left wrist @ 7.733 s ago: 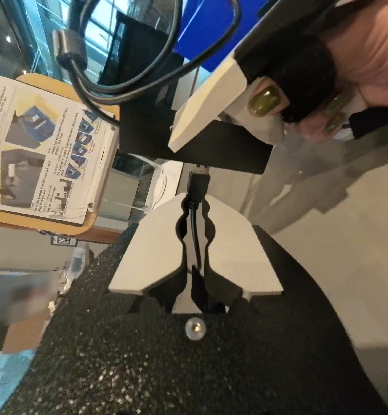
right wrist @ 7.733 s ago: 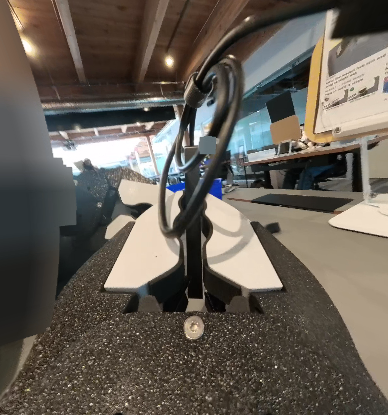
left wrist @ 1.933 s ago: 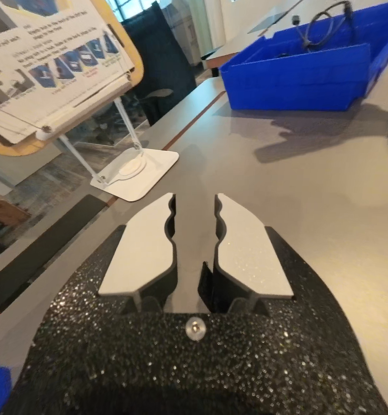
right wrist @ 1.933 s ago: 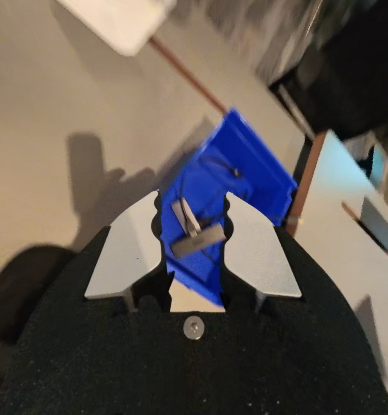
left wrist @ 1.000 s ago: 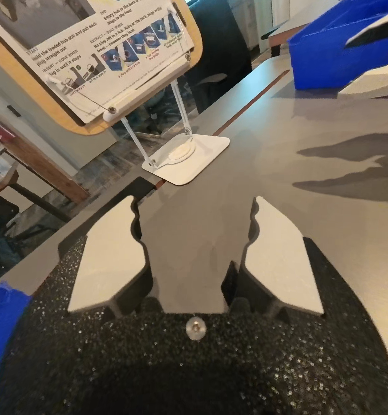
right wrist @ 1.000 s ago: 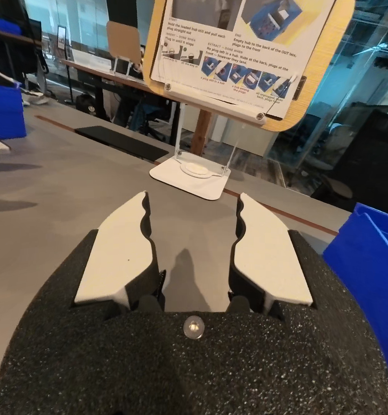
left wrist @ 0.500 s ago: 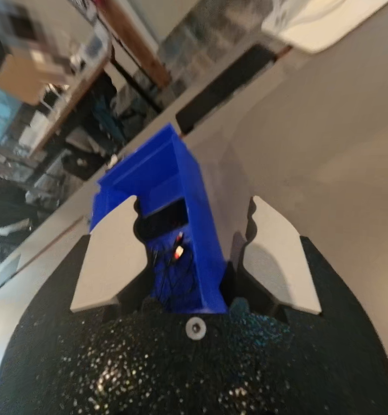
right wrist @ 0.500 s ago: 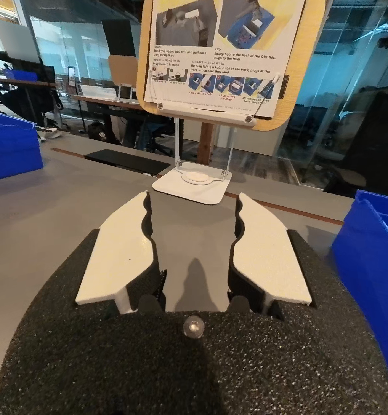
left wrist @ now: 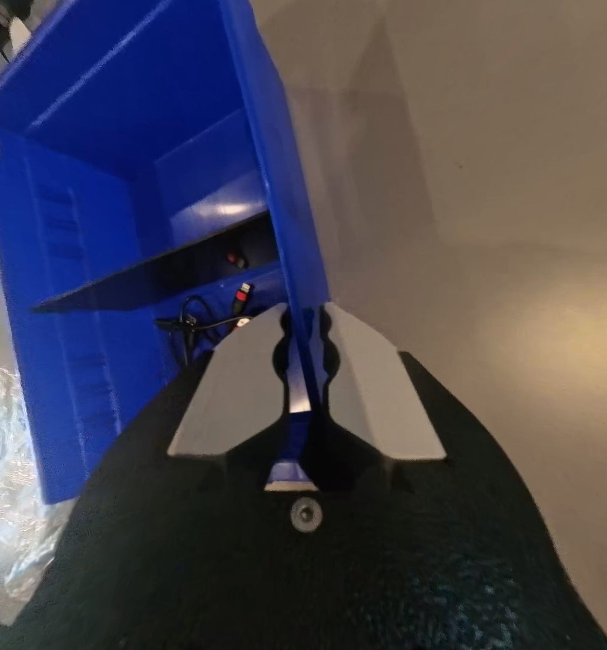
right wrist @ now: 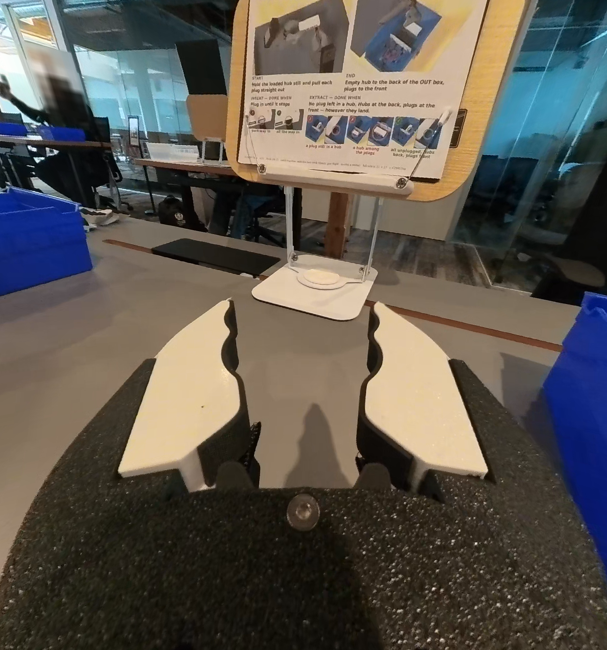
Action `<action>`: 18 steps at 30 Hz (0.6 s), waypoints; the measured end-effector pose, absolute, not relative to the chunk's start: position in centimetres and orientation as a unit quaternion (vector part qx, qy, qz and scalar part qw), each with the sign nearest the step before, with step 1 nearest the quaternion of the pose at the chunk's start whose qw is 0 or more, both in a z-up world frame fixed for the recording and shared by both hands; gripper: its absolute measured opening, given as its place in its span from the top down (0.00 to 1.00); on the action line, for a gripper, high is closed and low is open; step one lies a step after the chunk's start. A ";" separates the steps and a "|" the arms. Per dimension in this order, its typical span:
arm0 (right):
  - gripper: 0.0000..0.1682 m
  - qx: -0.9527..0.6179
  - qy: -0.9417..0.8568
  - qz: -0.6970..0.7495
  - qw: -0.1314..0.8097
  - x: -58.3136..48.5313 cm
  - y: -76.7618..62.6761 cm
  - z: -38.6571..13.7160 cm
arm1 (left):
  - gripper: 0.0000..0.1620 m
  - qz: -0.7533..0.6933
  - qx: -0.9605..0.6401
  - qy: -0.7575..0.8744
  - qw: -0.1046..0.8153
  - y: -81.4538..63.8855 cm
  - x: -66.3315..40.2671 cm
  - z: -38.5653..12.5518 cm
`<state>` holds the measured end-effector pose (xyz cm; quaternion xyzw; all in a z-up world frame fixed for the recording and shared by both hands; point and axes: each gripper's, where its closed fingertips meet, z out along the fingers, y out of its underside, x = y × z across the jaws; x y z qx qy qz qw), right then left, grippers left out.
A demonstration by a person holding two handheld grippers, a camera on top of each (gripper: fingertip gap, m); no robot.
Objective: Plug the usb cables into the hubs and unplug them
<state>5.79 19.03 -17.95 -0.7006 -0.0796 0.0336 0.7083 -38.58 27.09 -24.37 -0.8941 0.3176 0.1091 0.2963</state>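
Note:
In the left wrist view a blue bin (left wrist: 119,123) fills the upper left, split by a dark divider (left wrist: 161,274). Black usb cables (left wrist: 196,323) and a red-collared plug (left wrist: 240,295) lie on its floor in the near compartment. My left gripper (left wrist: 304,309) is shut on the bin's right wall (left wrist: 288,246), with one finger inside and one outside. I see no hub. My right gripper (right wrist: 302,306) is open and empty, held above the grey table (right wrist: 84,334).
An instruction board (right wrist: 358,88) on a white stand base (right wrist: 316,285) faces the right gripper. Blue bins stand at the left (right wrist: 28,242) and right (right wrist: 597,387) of the table. A black pad (right wrist: 214,255) lies behind. Crinkled clear plastic (left wrist: 3,439) lies beside the left bin.
My left gripper swung from the board over to the blue bin, came down on its right wall and closed on it. The right gripper stayed open and tilted up slightly.

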 end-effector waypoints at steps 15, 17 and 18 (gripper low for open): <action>0.71 -0.706 -0.058 0.063 0.703 6.1 18.7 -17.7 | 0.96 0.042 -0.830 0.454 0.321 22.9 -34.2 -24.4; 0.71 -0.700 -0.052 0.059 0.710 6.4 18.5 -17.4 | 0.96 0.022 -0.805 0.496 0.326 21.2 -32.3 -24.3; 0.71 -0.699 -0.050 0.058 0.711 6.5 18.5 -17.4 | 0.96 0.013 -0.791 0.517 0.327 20.2 -31.3 -24.3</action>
